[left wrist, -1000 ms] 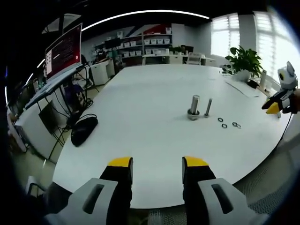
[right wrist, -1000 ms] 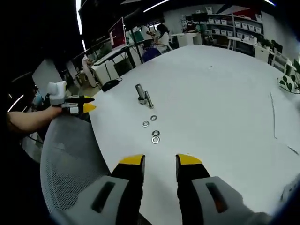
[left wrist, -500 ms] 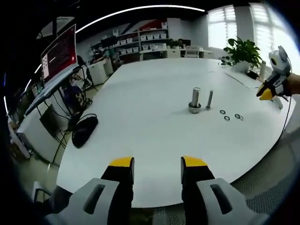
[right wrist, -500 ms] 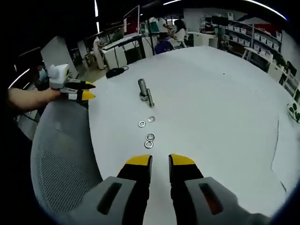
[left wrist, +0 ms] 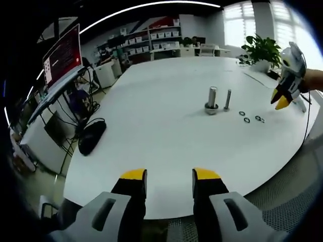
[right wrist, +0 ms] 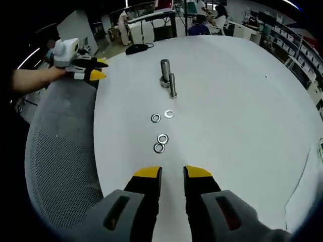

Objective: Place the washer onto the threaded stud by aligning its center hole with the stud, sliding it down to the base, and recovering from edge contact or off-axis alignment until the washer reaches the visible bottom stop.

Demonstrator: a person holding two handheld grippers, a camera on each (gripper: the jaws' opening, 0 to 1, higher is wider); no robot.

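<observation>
Office surroundings beyond the work area

A large white table (left wrist: 151, 116) spans both views. Off its edge in the left gripper view, a dark rounded object (left wrist: 91, 137) lies on a lower desk near cables, below a monitor (left wrist: 63, 53) showing a red screen. Shelves with white bins (left wrist: 151, 43) line the far wall, and a leafy potted plant (left wrist: 260, 50) stands by bright windows (left wrist: 242, 22). A grey mesh chair back (right wrist: 60, 151) borders the table in the right gripper view.

Four washers (right wrist: 159, 132) — table (right wrist: 242, 126), empty tool (right wrist: 172, 173)
</observation>
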